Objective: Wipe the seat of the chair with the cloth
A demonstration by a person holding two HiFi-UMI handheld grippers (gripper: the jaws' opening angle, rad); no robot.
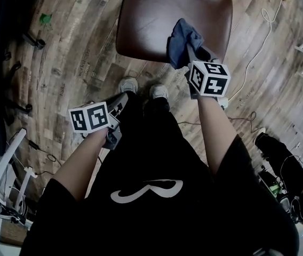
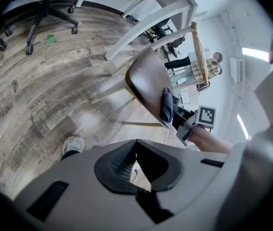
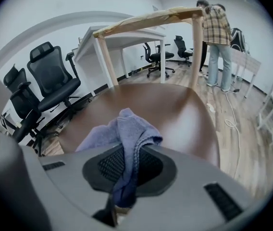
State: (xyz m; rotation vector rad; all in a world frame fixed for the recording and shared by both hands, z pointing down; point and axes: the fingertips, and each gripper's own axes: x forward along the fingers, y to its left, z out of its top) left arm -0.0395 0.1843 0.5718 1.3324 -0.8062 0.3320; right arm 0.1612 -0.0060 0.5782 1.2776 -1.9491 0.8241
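1. The chair [image 1: 162,15] has a smooth brown seat. It stands on the wooden floor [image 1: 77,47] right in front of the person's two white shoes [image 1: 128,84].
2. The right gripper [image 1: 186,49] is over the part of the seat nearest the person, on its right side. Its jaws are pinched tight on a blue cloth [image 1: 181,39].
3. In the right gripper view, the cloth [image 3: 122,134] pokes out past the jaws in a soft bunch and rests on the seat [image 3: 175,109].
4. The left gripper [image 1: 121,101] is low by the person's left leg, well away from the chair. It points at the floor by the shoes.
5. In the left gripper view, the left gripper [image 2: 137,146] has its jaw tips together. Only a thin bit of floor shows between them, and they hold nothing.
6. A white cord [image 1: 258,41] lies on the floor to the right of the chair.
7. Behind the chair stand a wooden table [image 3: 146,20] and a person in a checked shirt [image 3: 218,28].
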